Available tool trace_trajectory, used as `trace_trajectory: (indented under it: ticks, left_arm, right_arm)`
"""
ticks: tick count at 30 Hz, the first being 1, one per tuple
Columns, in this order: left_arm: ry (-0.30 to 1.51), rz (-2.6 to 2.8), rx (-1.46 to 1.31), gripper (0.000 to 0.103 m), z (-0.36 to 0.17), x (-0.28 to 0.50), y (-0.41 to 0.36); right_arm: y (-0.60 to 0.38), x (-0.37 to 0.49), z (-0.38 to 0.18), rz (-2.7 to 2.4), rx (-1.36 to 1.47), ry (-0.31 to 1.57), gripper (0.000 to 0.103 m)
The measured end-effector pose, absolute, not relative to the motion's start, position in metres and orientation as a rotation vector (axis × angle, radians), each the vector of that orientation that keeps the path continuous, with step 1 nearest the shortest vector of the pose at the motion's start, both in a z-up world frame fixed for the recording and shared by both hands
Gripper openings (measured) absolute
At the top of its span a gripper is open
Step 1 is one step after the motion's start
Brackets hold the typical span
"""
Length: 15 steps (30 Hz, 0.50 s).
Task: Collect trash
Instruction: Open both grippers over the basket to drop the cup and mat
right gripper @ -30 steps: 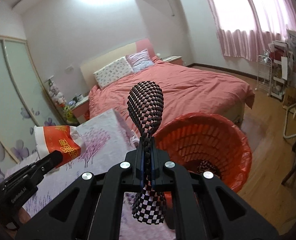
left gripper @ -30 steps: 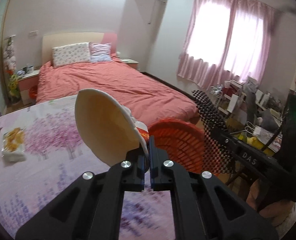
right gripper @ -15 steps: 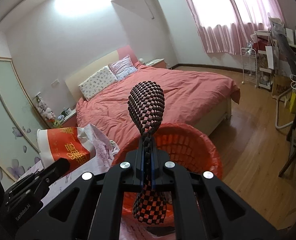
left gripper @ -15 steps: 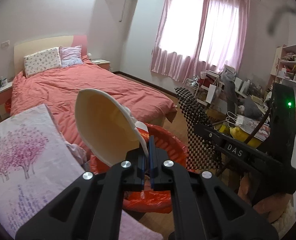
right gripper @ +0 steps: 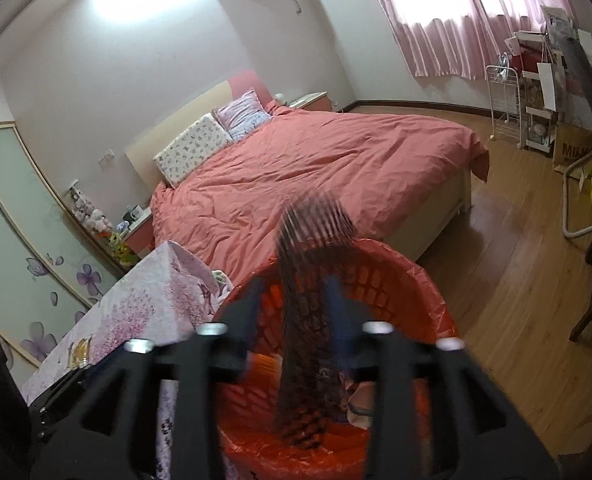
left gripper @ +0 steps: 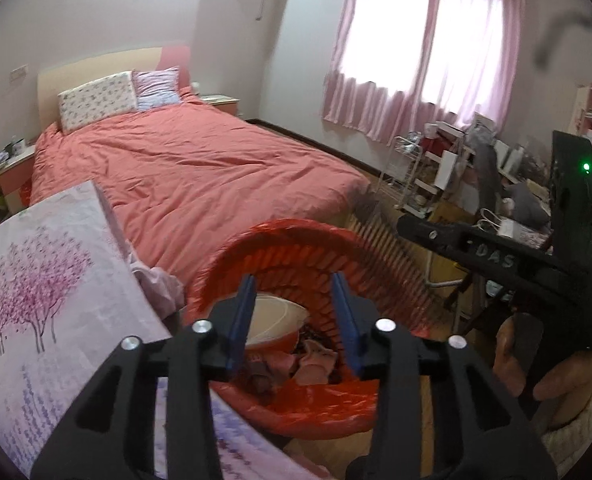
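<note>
An orange bin lined with a red bag stands below both grippers. My left gripper hangs over its mouth, jaws opening, nothing between them. A cream paper bowl lies inside the bin on other scraps. In the right wrist view my right gripper is also above the bin, jaws opening. A black-and-red checkered wrapper is a blurred streak between them, loose from the pads and dropping. One finger of the right gripper shows in the left wrist view, with the blurred wrapper beside it.
A table with a cherry-blossom cloth adjoins the bin on the left; a snack packet lies on it. Behind is a bed with a red cover. A cluttered rack and wooden floor lie to the right.
Both grippers moved from beside the table to over the bin and opened. The paper bowl left the left gripper and lies in the bin. The checkered wrapper is slipping from the right gripper.
</note>
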<state>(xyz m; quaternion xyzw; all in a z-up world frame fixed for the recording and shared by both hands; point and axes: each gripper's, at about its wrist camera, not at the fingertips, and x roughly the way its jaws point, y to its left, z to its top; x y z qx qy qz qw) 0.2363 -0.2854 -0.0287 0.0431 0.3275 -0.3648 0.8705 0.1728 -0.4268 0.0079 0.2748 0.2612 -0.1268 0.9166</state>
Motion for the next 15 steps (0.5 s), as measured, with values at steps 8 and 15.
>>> trace_trajectory:
  ticks: [8, 15]
  left_arm:
    - [0.692, -0.683, 0.083, 0.051, -0.030, 0.250, -0.250]
    - [0.634, -0.521, 0.099, 0.076, -0.020, 0.244, -0.178]
  right_arm:
    - [-0.409, 0.171, 0.009, -0.278, 0.503, 0.571, 0.051]
    - [-0.372, 0.165, 0.028, -0.322, 0.352, 0.545, 0.072]
